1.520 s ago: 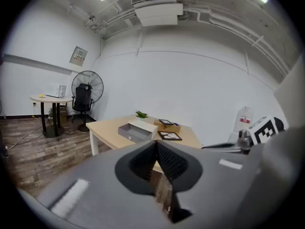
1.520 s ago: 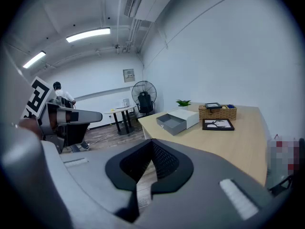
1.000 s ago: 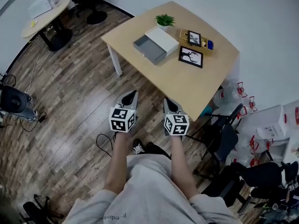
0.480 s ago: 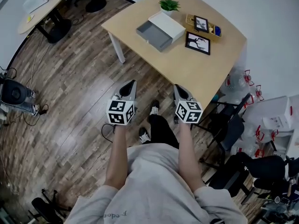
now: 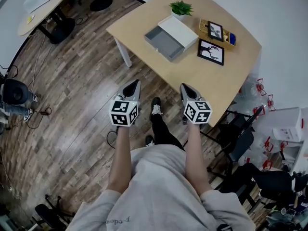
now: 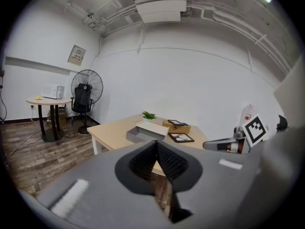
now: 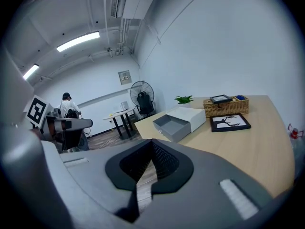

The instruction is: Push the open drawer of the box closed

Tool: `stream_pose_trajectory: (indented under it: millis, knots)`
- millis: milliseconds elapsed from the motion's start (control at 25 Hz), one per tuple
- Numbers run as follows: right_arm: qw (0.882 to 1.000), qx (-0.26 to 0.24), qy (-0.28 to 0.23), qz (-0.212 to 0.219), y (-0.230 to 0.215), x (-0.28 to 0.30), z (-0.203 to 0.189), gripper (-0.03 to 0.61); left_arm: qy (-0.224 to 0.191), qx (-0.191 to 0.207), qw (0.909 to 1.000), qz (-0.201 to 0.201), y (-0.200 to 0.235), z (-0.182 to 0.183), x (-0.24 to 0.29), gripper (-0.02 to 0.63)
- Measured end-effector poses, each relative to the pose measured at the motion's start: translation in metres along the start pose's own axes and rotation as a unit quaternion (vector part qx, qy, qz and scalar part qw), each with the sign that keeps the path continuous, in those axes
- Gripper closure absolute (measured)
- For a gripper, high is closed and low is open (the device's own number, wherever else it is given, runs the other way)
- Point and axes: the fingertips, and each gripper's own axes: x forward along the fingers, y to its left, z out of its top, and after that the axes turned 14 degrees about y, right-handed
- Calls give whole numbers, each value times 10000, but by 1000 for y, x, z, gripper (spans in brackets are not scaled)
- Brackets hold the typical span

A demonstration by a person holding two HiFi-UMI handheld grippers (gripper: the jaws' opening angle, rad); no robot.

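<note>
While left gripper [image 5: 136, 83] and right gripper [image 5: 183, 86] hover side by side over wood floor [image 5: 72, 95], short of table [image 5: 192, 76], neither touches box [image 5: 179, 31]. Left gripper clenched, jaws together, nothing between. Right gripper likewise clenched, empty. Box white, on far part of table, just beside plant [image 5: 181, 7]. Drawer [image 5: 163, 43] grey, standing open, pulled out toward table's near-left edge. Basket [image 5: 219, 31] and framed picture [image 5: 211, 51] right of box.
</note>
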Motion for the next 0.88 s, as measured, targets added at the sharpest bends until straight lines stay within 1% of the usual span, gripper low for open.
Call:
stream_pose_trajectory:
  millis: [160,280,360,440,480,520,600,640,680,800,880]
  knots:
    - [9992,-297,277,39,-8,30,11,577,102,-63,9999,2,23,11,28,561]
    - [9977,-517,436,97,-18,52,25,577,192,15,9998,-43,32,25,52,561]
    - [9963,-689,508,51,-27,68,41,577,226,77,9997,-57,40,39,68,561]
    - [9911,-1109,732,-56,-37,84,57,577,263,113,9996,-57,49,53,83,561]
    - [9845,-1470,950,-137,-42,93,62,577,294,135,9995,-53,53,59,90,561]
    - [9741,-1895,1213,-233,-47,102,65,577,327,161,9993,-53,57,65,98,561]
    - [9486,-2643,1686,-424,-62,122,70,577,395,234,9989,-65,64,77,114,561]
    - [9384,-2887,1835,-492,-72,132,75,577,428,279,9987,-73,67,82,123,561]
    - [9312,-3053,1919,-535,-82,140,83,577,459,320,9984,-79,70,87,132,561]
    - [9177,-3387,1970,-651,-114,162,121,577,557,388,9976,-101,79,99,158,561]
    - [9015,-3728,2050,-791,-136,174,147,577,651,448,9968,-127,82,103,175,561]
